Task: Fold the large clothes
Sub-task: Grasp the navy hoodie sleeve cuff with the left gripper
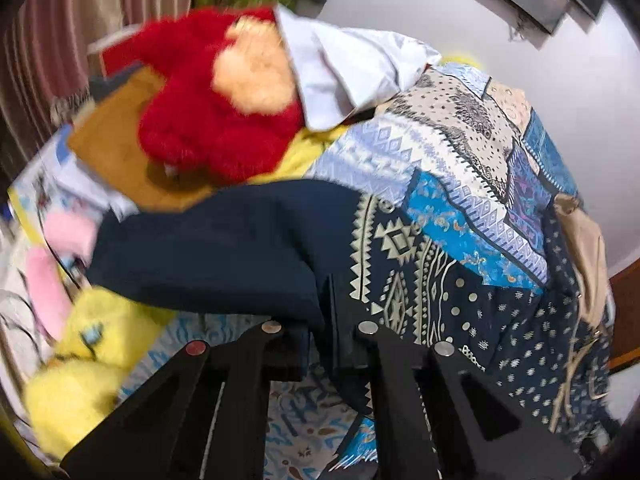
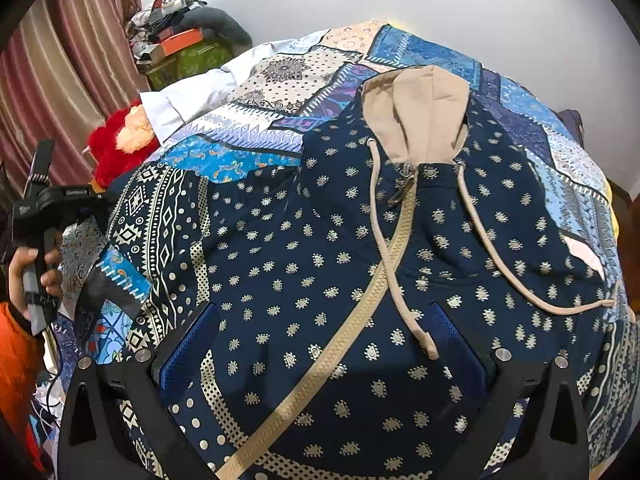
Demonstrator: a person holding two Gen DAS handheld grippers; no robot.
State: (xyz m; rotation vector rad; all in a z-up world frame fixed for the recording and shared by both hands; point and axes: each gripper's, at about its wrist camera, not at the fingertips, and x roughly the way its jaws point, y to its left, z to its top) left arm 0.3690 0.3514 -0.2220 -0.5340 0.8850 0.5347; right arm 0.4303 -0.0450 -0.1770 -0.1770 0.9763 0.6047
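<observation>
Two grippers angled down over the hoodie [image 2: 320, 264]: left jaws clamped on its dark sleeve [image 1: 216, 248] (blurred), right jaws apart.

Your left claw [image 1: 320, 332] is clamped shut and angled downward, while your right claw [image 2: 320, 344] stands spread wide.

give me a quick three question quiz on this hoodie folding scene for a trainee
1. True or false: the right gripper has its jaws closed.
2. What colour is the hoodie's hood? A) beige B) red C) green
3. What is the left gripper clamped on?

Key:
1. False: its jaws stand wide over the hoodie.
2. A.
3. Dark navy fabric, apparently part of the hoodie.
</observation>
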